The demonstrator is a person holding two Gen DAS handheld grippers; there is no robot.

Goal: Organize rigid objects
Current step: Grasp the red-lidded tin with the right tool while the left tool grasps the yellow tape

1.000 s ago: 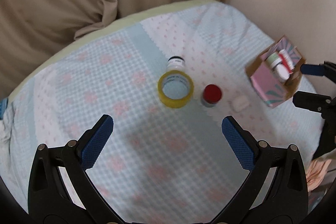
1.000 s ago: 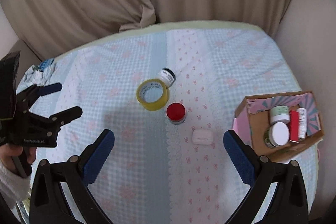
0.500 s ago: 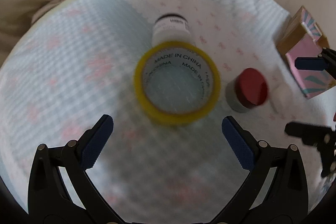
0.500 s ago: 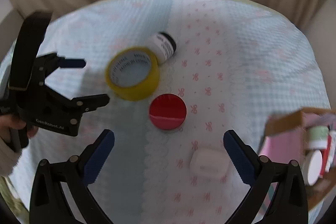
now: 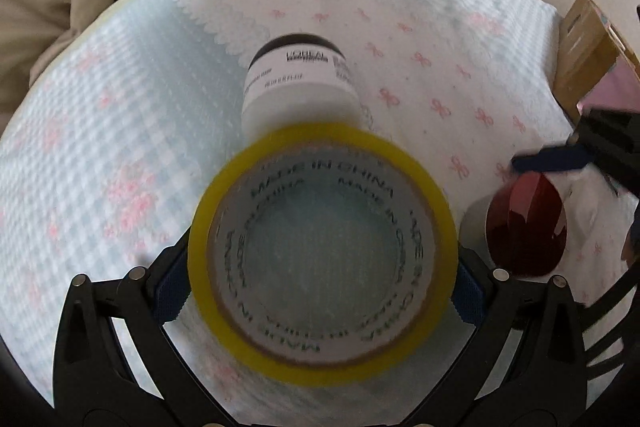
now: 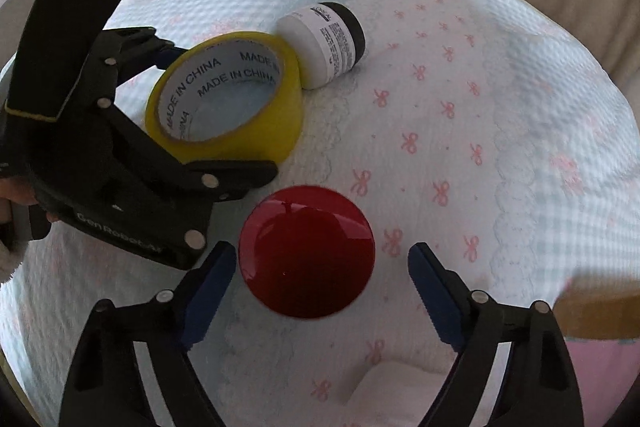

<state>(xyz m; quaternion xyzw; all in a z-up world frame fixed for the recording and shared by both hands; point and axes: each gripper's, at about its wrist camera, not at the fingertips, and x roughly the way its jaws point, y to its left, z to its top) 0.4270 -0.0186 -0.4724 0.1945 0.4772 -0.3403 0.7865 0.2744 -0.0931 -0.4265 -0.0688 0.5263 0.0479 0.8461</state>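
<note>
step: both grippers closing in for a pick | left gripper (image 5: 320, 291) — fingers straddling the yellow tape roll (image 5: 322, 251) lying on the bed cover (image 6: 500, 115); contact unclear | right gripper (image 6: 320, 279) — fingers closing around the red-lidded jar (image 6: 307, 251); not yet touching; centring before squeezing

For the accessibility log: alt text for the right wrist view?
The right claw is closing around a red-lidded jar, pads not yet touching. Beside it, the left claw straddles a yellow tape roll, which touches a toppled white bottle on the patterned cloth.
</note>
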